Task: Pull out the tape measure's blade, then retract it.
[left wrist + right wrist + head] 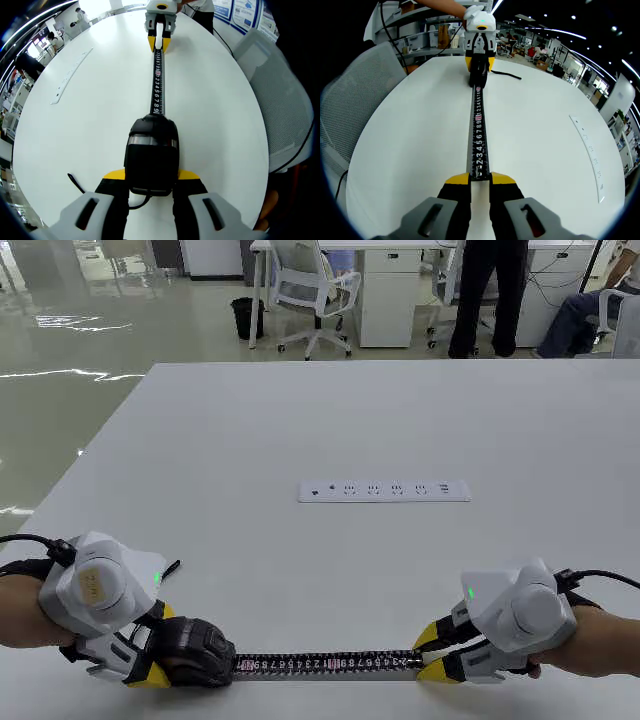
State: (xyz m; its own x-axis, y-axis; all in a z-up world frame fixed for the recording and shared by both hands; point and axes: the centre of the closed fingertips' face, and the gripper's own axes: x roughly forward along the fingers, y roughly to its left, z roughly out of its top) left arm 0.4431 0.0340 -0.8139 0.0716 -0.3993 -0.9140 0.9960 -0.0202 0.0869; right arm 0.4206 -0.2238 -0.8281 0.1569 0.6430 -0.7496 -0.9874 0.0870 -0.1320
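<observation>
At the near edge of the table the tape measure's black case is clamped in the left gripper, and the tip of the blade, stretched flat along the tabletop, is pinched in the nearly closed right gripper. The pull-out is judged largely done; for retraction, the right gripper must be brought toward the case with the recoil checked. Farther off, a white power strip is seen.

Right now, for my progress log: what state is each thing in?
left gripper: shut on tape measure case.
right gripper: shut on blade, at its tip.
tape measure case: held by its sides.
blade: pulled out, stretched between the grippers.
power strip: nothing plugged in.
</observation>
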